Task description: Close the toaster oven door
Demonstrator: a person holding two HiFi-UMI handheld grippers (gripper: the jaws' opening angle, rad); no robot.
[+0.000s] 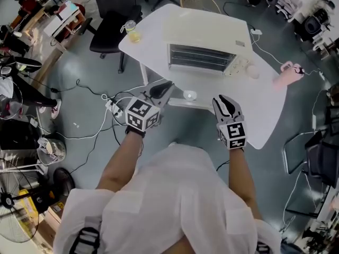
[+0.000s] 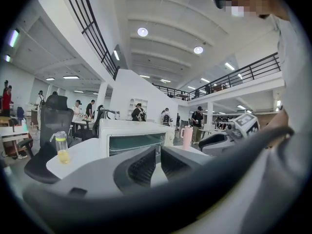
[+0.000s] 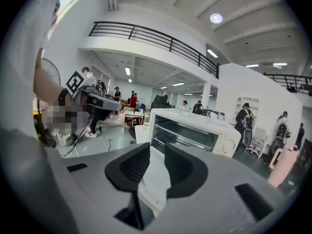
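A white toaster oven (image 1: pixel 201 57) stands on the white table (image 1: pixel 265 115), and its glass door (image 1: pixel 196 103) hangs down open toward me over the table's near edge. My left gripper (image 1: pixel 161 89) hovers at the door's left corner. Its jaws stand a narrow gap apart with nothing in them. My right gripper (image 1: pixel 225 103) is just right of the door, open, pads clear of it. The left gripper view shows the oven (image 2: pixel 134 140) beyond the gripper (image 2: pixel 158 162). In the right gripper view the oven (image 3: pixel 190 130) and lowered door (image 3: pixel 156 179) lie past the gripper (image 3: pixel 157 165).
A bottle of yellow liquid (image 1: pixel 131 32) stands at the table's far left corner, a pink cup (image 1: pixel 286 75) at its right edge. A black office chair (image 1: pixel 111 28) sits left of the table. Cables (image 1: pixel 100 97) trail over the floor. People stand far behind.
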